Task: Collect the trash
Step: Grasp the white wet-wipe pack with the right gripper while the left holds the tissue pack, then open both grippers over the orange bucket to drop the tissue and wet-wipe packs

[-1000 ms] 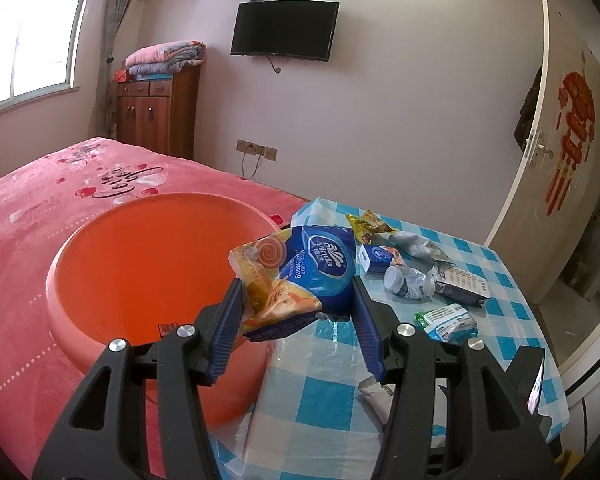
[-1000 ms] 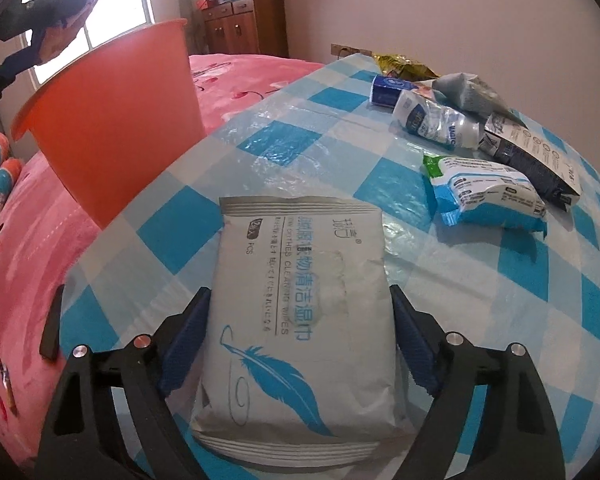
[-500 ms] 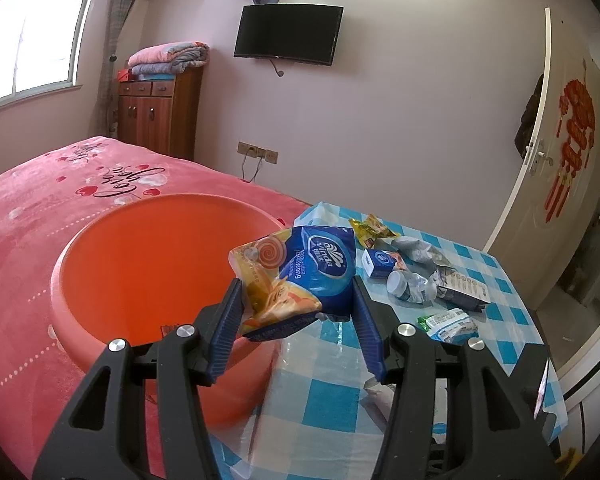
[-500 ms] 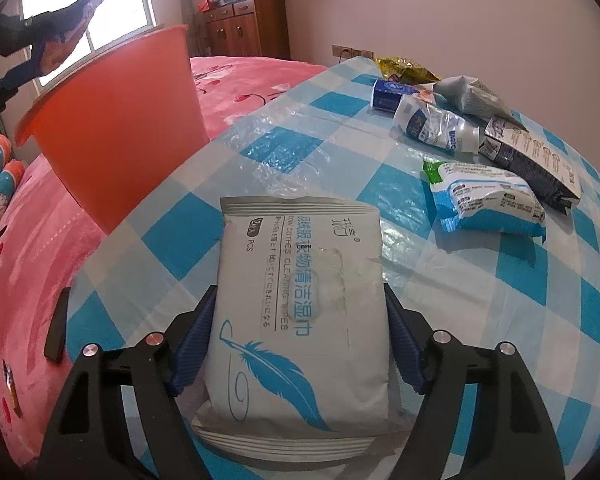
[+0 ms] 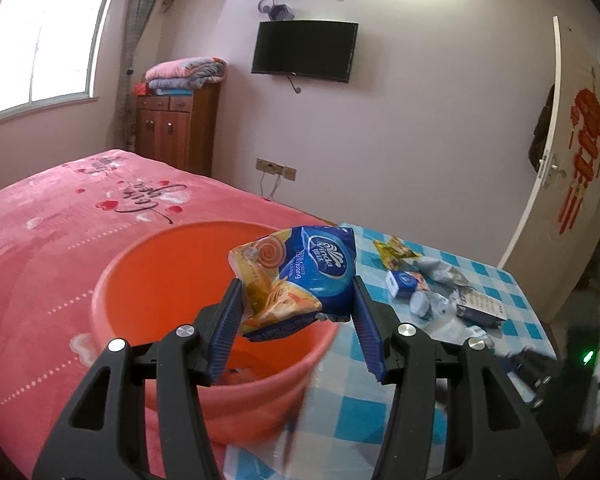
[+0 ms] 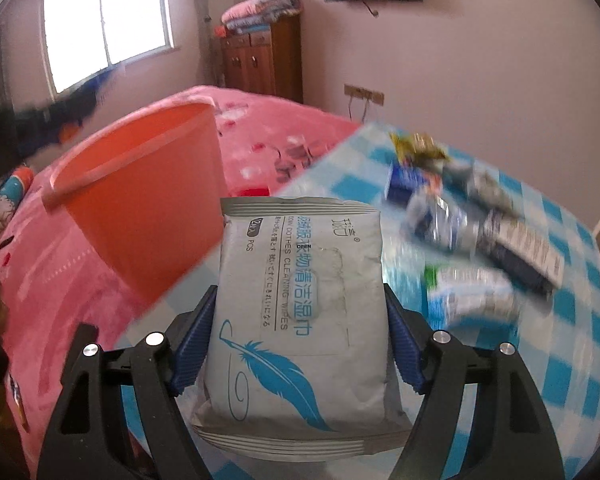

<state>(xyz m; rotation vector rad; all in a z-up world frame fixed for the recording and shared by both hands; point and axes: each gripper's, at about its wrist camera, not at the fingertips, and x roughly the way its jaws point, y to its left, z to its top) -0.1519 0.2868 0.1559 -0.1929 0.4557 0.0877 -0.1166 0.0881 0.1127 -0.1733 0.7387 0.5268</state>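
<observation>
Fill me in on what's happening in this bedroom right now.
A person with a gripper in each hand is collecting trash into an orange bucket that sits on the pink bed beside a checkered table. The left gripper holds a blue and orange Vinda tissue pack in its jaws, over the bucket's rim. The right gripper holds a grey pack of cleaning wipes above the table. More wrappers and a crushed bottle wait on the table.
</observation>
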